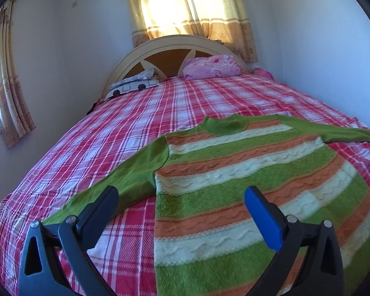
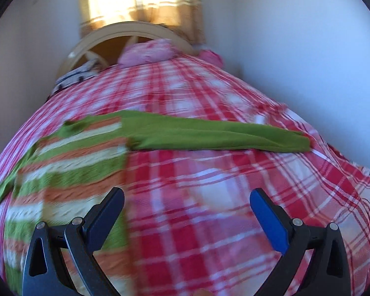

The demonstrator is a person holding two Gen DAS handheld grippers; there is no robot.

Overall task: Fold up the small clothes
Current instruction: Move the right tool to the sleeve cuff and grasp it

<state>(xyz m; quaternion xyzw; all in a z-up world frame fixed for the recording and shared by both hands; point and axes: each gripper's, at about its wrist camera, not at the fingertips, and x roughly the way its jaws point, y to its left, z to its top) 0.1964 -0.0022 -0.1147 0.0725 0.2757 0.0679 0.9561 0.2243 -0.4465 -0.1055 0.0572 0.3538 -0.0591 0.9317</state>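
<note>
**Mia:** What does the left wrist camera show?

**Ben:** A striped sweater (image 1: 246,172) in green, orange and cream. It lies flat on the plaid bedspread (image 1: 148,113), right in front of the left gripper (image 1: 182,207) and a bit below it. The neck points away from the gripper, toward the headboard (image 1: 170,49). One green sleeve (image 1: 125,180) runs out to the gripper's left, passing just past the black finger (image 1: 98,212). The other sleeve goes far off to the right.

**Mia:** Is any of it folded?

**Ben:** No. I think the job has only begun. Both sleeves are spread out and the body is open. All the folds are left to do.

**Mia:** And the left gripper?

**Ben:** It hangs low over the sweater's bottom part, tipped a little down. Its fingers are spread wide with nothing between them.

**Mia:** Now the right wrist camera?

**Ben:** It is blurry. The sweater's body is ahead and to the left of the right gripper (image 2: 187,209). The long right sleeve (image 2: 217,135) lies straight across, farther ahead. This gripper is wide apart too and holds nothing. It hangs above the bare bedspread beside the sweater's edge.
</note>
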